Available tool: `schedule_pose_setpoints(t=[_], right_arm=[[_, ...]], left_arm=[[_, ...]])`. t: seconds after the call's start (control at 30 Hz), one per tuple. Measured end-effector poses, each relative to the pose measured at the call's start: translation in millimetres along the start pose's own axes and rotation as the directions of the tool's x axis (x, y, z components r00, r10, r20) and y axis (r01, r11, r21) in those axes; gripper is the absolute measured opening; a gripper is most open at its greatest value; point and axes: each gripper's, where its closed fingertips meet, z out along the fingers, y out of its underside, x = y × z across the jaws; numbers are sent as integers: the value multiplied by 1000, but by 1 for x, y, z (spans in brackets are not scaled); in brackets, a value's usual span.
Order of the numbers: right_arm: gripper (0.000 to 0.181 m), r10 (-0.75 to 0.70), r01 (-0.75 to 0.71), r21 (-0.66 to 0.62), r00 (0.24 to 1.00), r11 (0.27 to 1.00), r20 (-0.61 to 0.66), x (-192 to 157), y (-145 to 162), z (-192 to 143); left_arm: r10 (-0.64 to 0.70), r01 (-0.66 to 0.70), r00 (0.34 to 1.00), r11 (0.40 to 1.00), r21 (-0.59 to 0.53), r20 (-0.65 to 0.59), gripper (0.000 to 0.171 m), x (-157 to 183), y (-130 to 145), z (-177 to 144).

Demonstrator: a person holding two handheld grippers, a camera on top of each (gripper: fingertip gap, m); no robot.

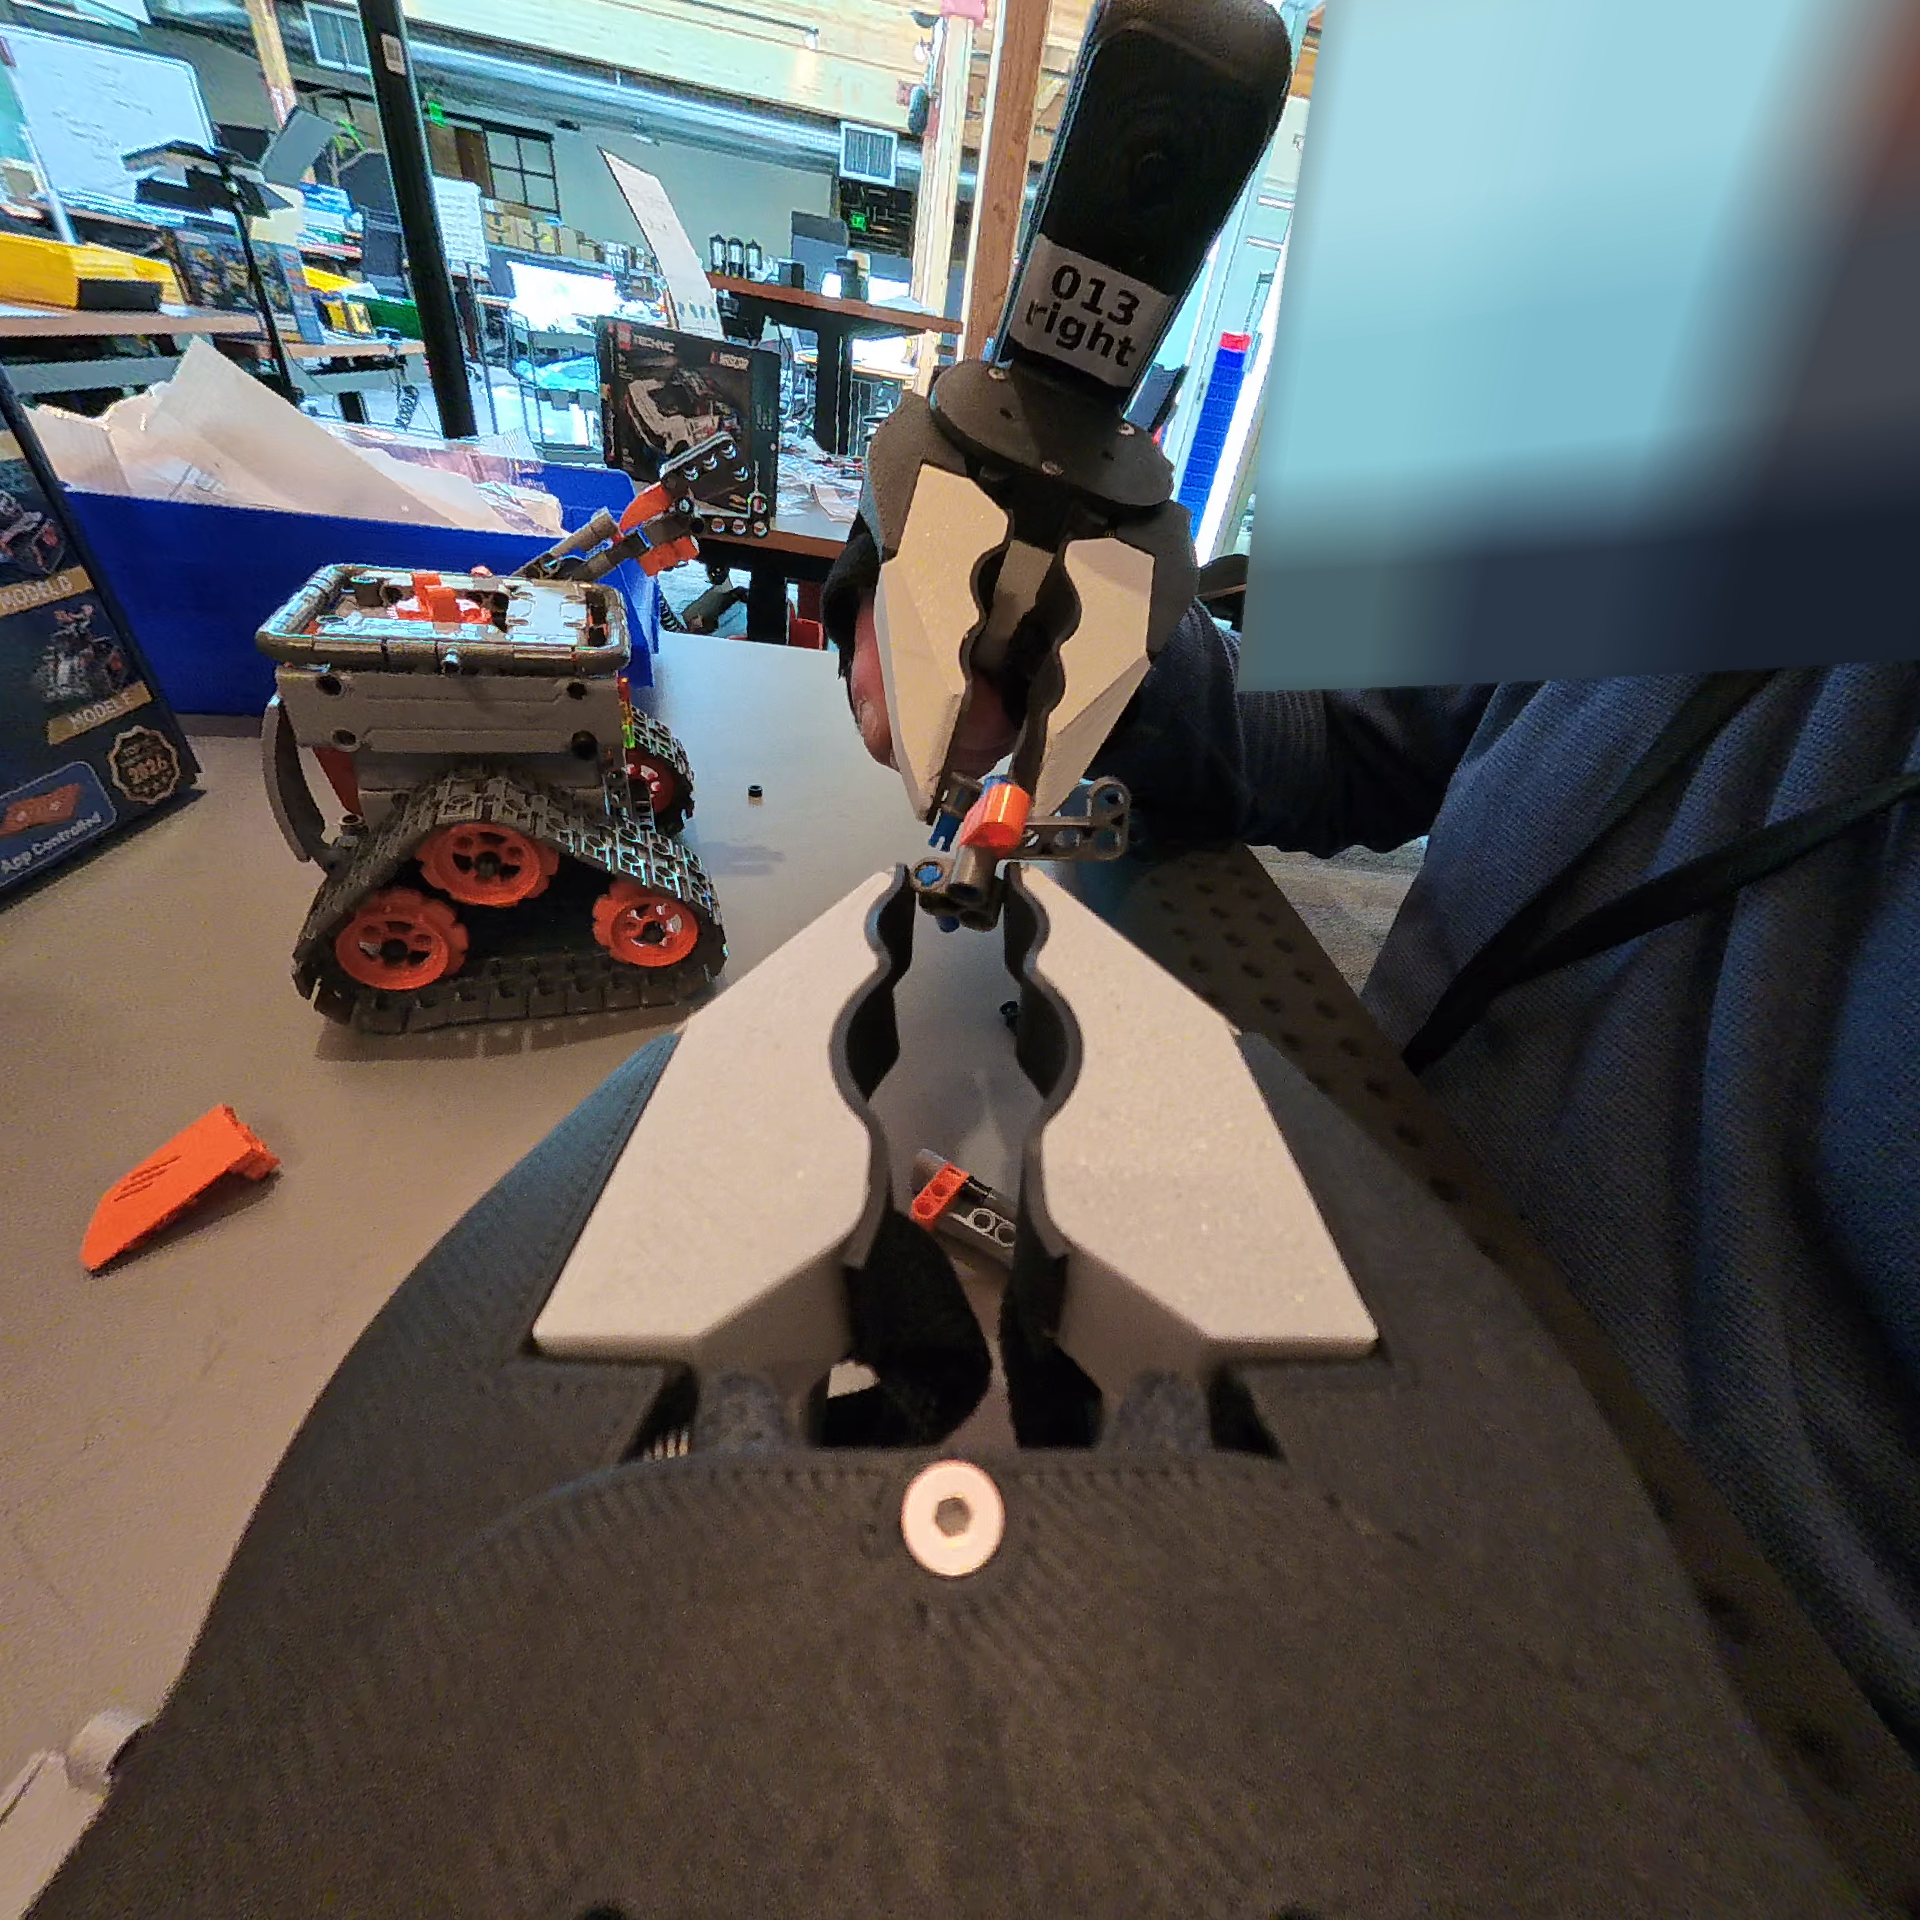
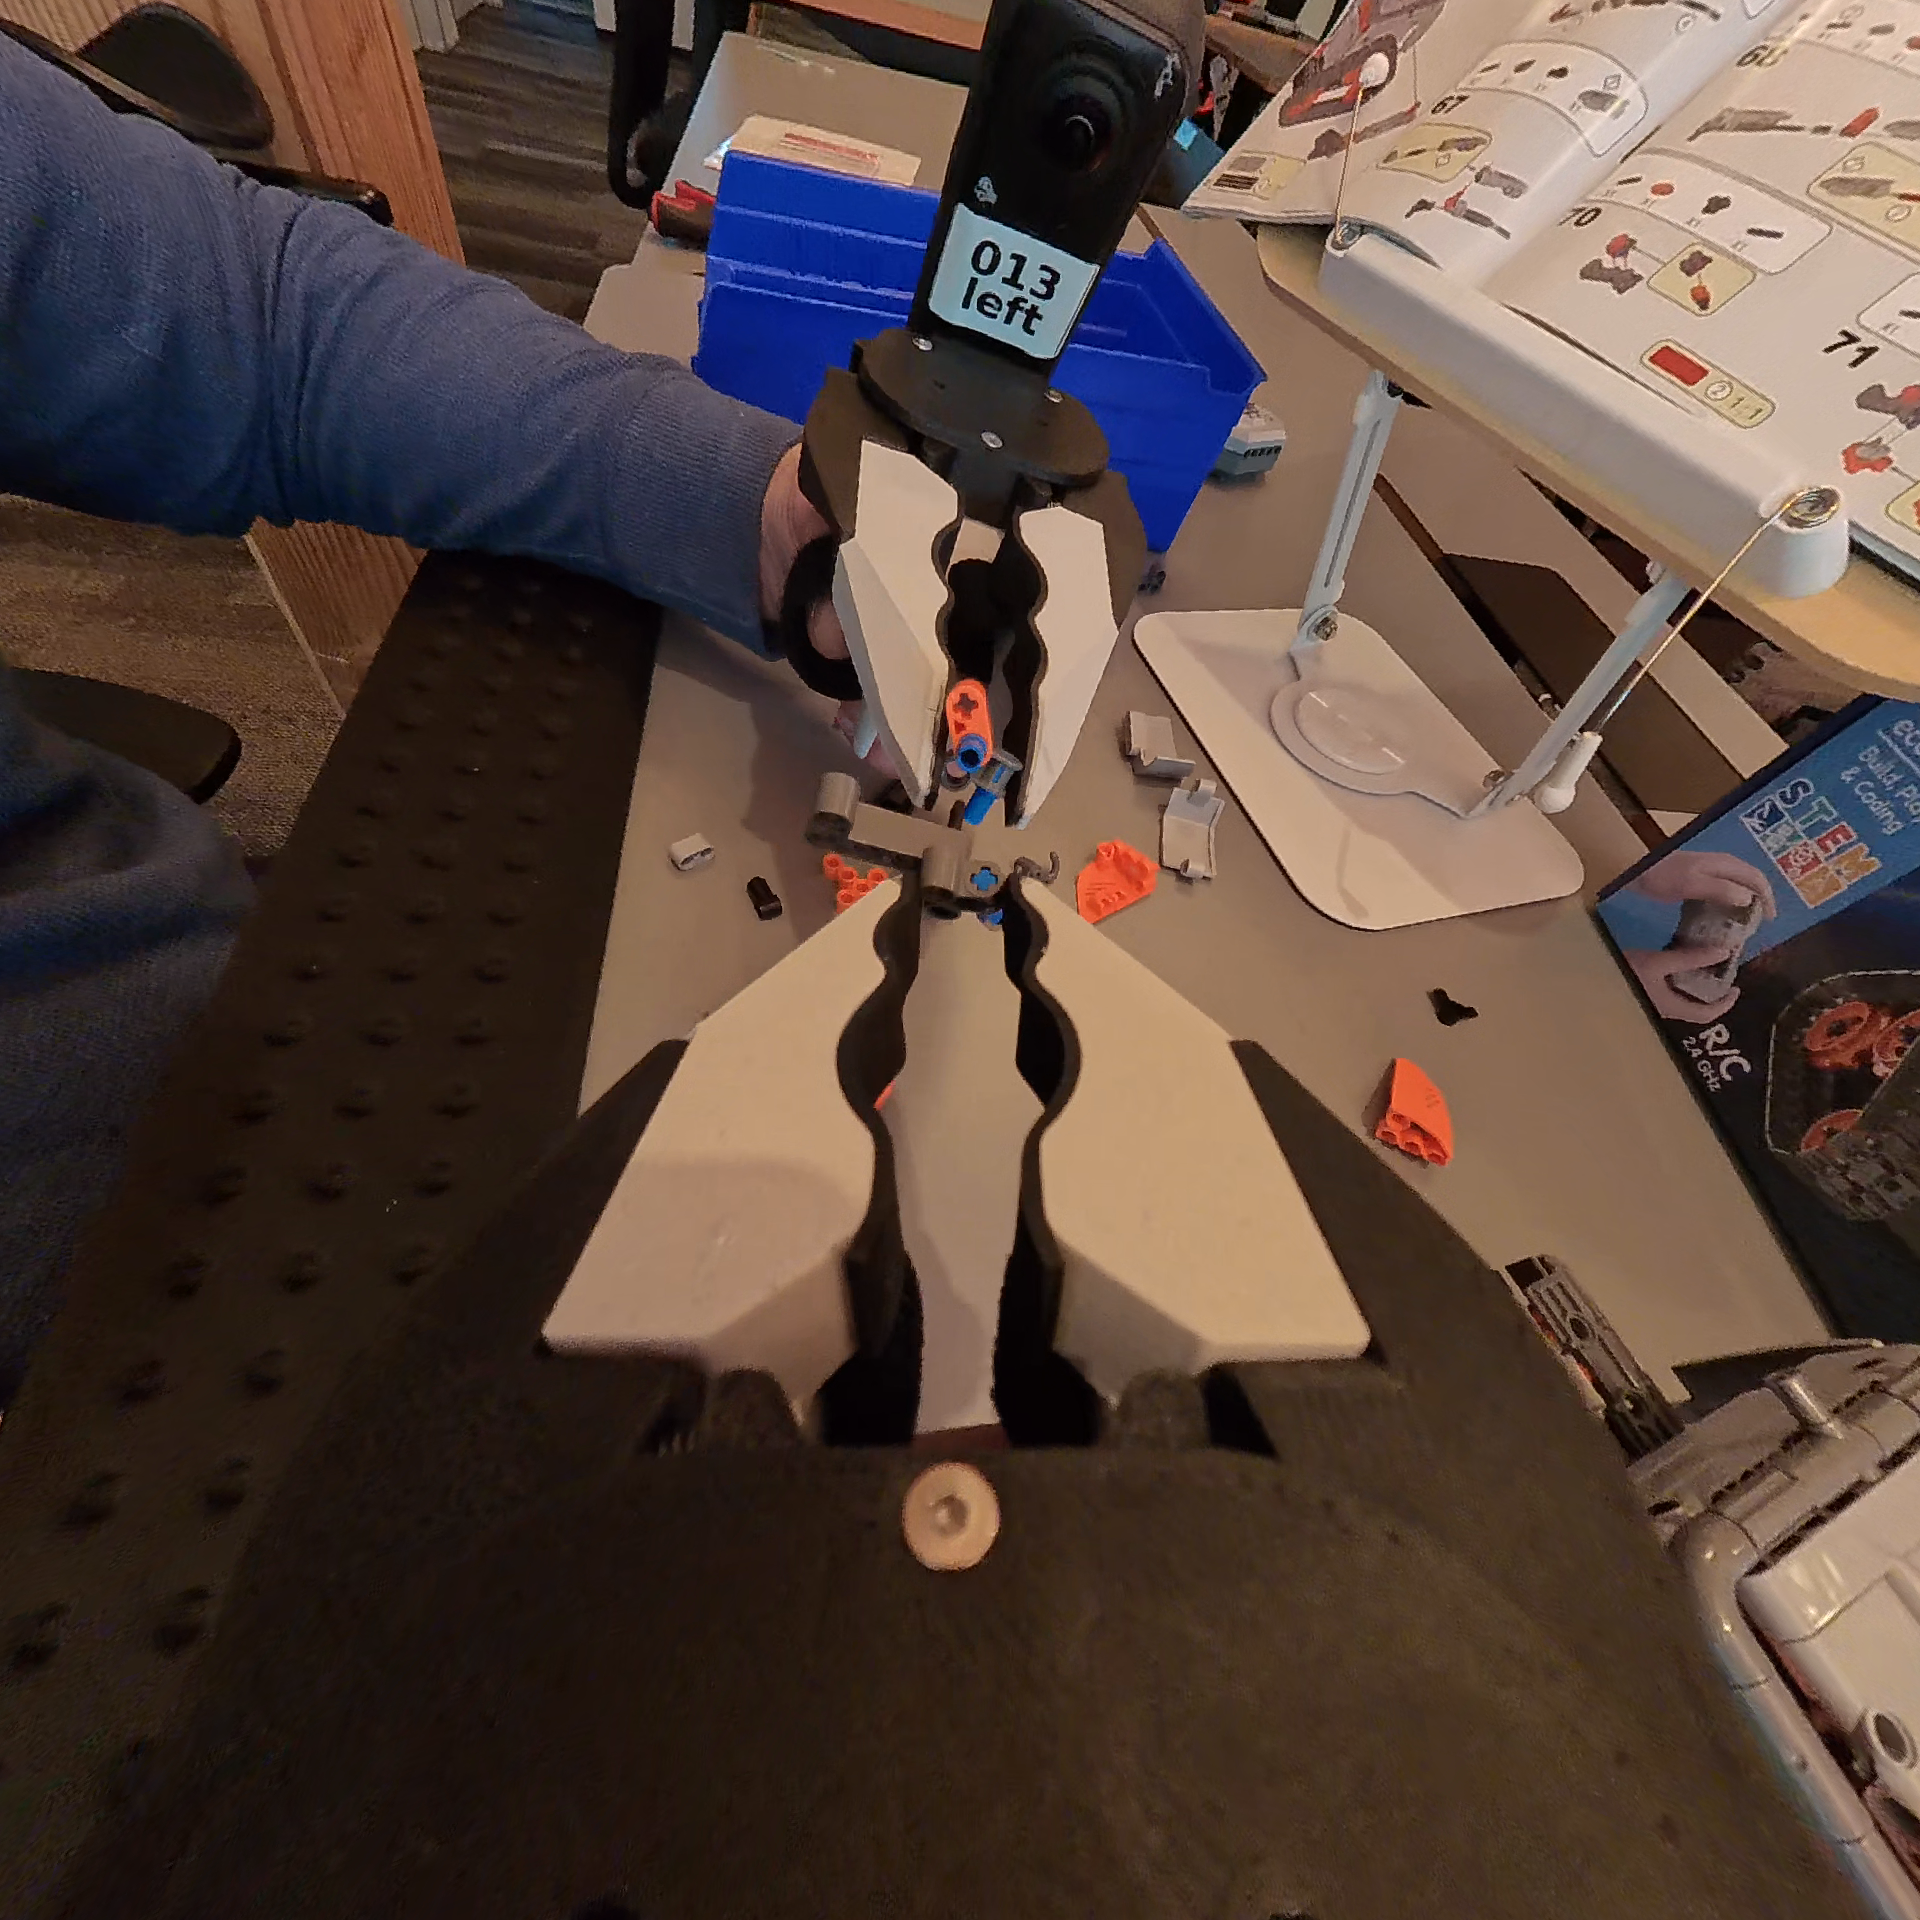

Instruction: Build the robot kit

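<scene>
We see the left gripper (image 1: 961,883) and right gripper (image 2: 961,888), jaws nearly closed, meeting tip to tip on one small grey, orange and blue brick assembly (image 1: 997,831) above the grey worktop (image 1: 156,1403).

Blue sleeve (image 2: 343,374), black-and-white gripper (image 2: 961,894)

Right gripper (image 2: 961,891) pinching grey brick assembly (image 2: 940,860), left gripper (image 2: 971,805) opposite

Two grippers (image 1: 961,883) (image 2: 961,894), one tracked vehicle (image 1: 488,800), one blue bin (image 2: 935,301).
</scene>
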Motion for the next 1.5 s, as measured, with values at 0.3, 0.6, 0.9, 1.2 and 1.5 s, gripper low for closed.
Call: schedule_pose_setpoints(t=[0.3,0.6,0.9,1.2,1.5], right_arm=[[13,-22,22,-8,1000,1000,0,-2,2,2],[13,-84,82,-46,996,996,-27,-3,5,1],[13,-193,188,-86,979,978,-61,-4,10,-2],[13,-343,324,-145,931,935,-126,-3,12,-4],[13,-525,477,-249,829,843,-192,-3,13,-3]], left_arm=[[99,-97,994,993,-61,40,15,2,4,6],[234,-222,969,965,-142,79,15,4,11,12],[539,-476,827,822,-312,158,15,2,10,15],[628,-524,759,748,-408,176,15,-2,12,15],[742,-606,647,640,-473,175,15,-3,12,14]])
